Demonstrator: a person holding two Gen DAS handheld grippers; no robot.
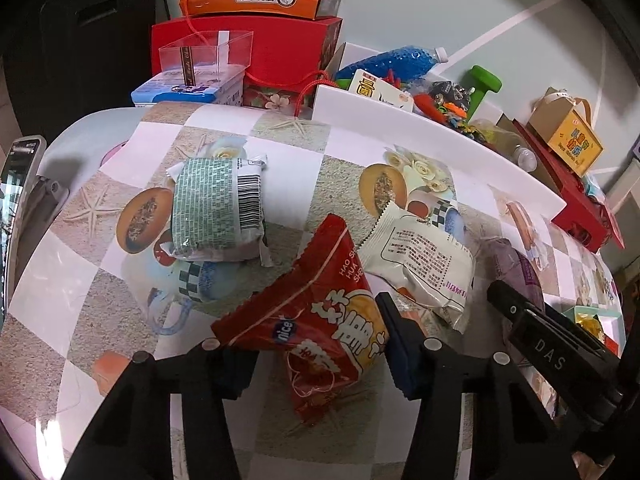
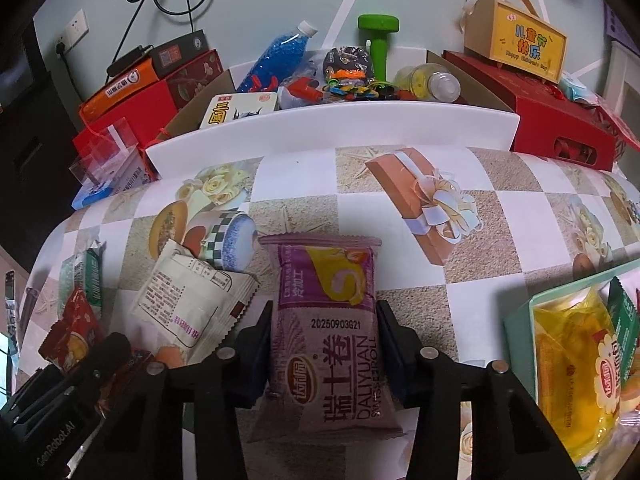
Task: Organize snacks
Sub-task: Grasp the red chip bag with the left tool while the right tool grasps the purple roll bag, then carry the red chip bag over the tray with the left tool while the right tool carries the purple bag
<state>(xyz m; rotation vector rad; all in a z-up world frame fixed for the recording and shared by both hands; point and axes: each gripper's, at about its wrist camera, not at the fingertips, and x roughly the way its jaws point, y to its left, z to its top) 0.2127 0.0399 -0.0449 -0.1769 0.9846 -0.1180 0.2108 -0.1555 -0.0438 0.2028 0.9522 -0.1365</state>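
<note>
In the left wrist view my left gripper (image 1: 316, 344) is shut on a red snack packet (image 1: 320, 320), its jaws pressed on both sides. A green-and-white packet (image 1: 218, 210) and a white packet (image 1: 424, 258) lie on the tablecloth beyond. In the right wrist view my right gripper (image 2: 324, 332) is shut on a purple Swiss-roll packet (image 2: 326, 340). The white packet (image 2: 192, 300) lies to its left, the red packet (image 2: 74, 330) further left. A green tray (image 2: 518, 316) at the right holds yellow snack packs (image 2: 572, 360).
A white board (image 2: 332, 128) edges the far side of the patterned tablecloth (image 2: 460, 280). Behind it stand red gift boxes (image 1: 260, 52), a blue bottle (image 2: 280, 56), a green dumbbell (image 2: 378, 36), toys and a brown handled box (image 2: 520, 44). A phone (image 1: 16, 200) is at the left edge.
</note>
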